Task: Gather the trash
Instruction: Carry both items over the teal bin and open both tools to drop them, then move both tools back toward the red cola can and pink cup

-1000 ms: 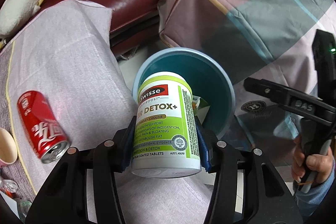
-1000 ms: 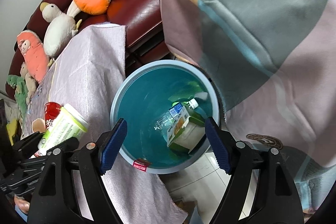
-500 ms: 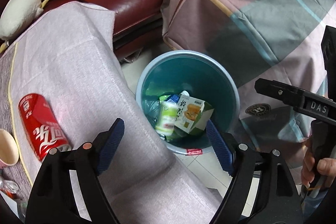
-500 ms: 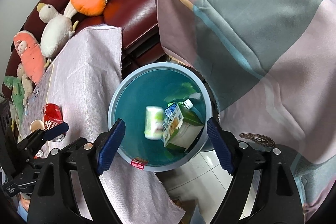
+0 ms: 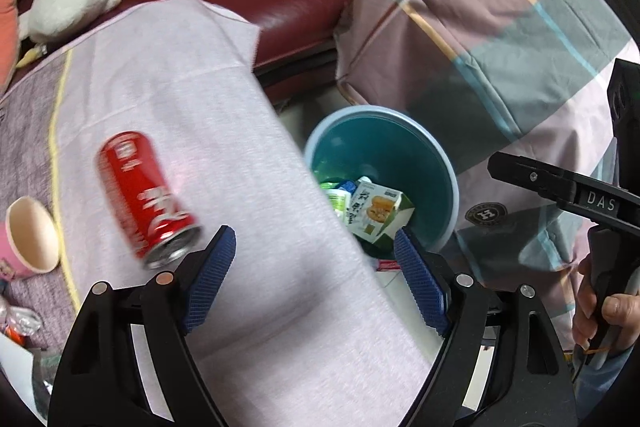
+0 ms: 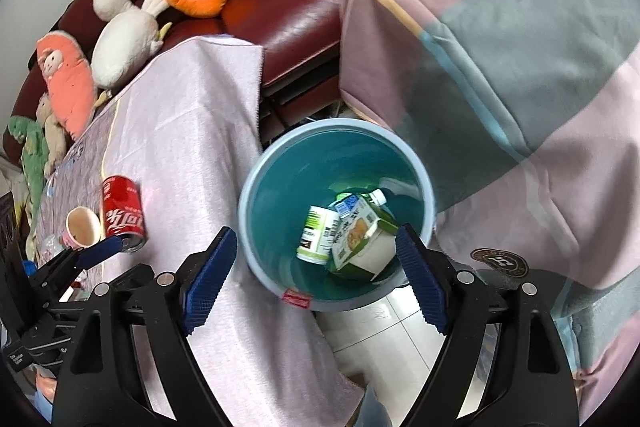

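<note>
Left gripper [image 5: 314, 261] pitched steeply down over the worktop edge, blue-padded jaws wide apart, nothing between them. Below the gap: pale pink cloth [image 5: 224, 163] draped over the worktop [image 5: 28, 147] and hanging off its near edge.

Right gripper [image 6: 316, 261] also pitched steeply down, jaws wide apart and empty, hanging directly above the round teal plastic bin [image 6: 276, 203] on the tiled floor [image 6: 368, 339] off the worktop's edge.

Trash in the bin, right wrist view: white supplement bottle with green label [image 6: 318, 235] lying on its side, touching a green-and-white drink carton [image 6: 362, 239]; a clear bottle with white cap [image 6: 376, 197] behind the carton.

Trash on the worktop: red cola can [image 5: 146, 197] on its side on the cloth, open end toward the left gripper, near the left jaw but apart from it. Pink paper cup [image 5: 30, 237] on its side just beyond the can, toward the worktop's left edge.

Left wrist view only: the right gripper's black body from the side, with the person's hand [image 5: 608, 315] wrapped round its handle at lower right; bin half hidden behind the cloth edge, bottle mostly masked there. Image slightly smeared.

Right wrist view only: the bin's full interior; the left gripper's tips [image 6: 92, 253] at lower left, beside the can.

Both views: dark red leather sofa [image 6: 288, 11] with plush toys [image 6: 124, 39] beyond the worktop; striped pink-grey fabric [image 6: 500, 47] to the right of the bin.
</note>
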`<state>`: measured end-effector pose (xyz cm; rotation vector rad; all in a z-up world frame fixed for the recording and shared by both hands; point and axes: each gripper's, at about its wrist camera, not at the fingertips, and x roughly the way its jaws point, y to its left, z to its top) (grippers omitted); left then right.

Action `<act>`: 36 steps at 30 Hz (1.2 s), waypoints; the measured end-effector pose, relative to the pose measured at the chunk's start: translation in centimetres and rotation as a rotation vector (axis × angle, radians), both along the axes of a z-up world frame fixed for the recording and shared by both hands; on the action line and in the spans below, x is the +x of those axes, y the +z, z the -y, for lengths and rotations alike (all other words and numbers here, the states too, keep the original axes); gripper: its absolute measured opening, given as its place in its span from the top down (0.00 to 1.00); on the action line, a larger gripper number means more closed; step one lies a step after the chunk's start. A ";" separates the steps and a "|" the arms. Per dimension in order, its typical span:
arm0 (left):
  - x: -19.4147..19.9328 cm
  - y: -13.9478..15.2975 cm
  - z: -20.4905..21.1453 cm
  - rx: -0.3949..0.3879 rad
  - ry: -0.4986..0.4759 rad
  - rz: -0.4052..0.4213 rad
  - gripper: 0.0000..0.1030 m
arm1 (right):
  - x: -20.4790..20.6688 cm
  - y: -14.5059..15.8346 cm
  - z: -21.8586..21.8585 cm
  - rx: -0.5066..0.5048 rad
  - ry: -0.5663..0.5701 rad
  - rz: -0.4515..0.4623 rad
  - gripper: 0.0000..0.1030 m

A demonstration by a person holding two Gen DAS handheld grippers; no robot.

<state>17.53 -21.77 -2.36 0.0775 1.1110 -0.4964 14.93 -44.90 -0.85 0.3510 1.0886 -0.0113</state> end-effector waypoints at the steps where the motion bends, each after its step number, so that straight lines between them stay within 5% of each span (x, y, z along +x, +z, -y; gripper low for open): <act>1: -0.1 0.3 -0.8 -0.004 0.008 0.004 0.19 | 0.0 0.2 -0.6 -0.004 0.009 0.001 0.24; 22: -0.5 3.0 -19.0 0.066 0.106 0.103 0.10 | 3.6 2.9 -17.3 -0.066 0.289 -0.045 0.21; 36: 2.8 1.2 -25.5 0.120 0.029 0.104 0.10 | 9.2 -0.7 -26.0 -0.100 0.429 -0.173 0.21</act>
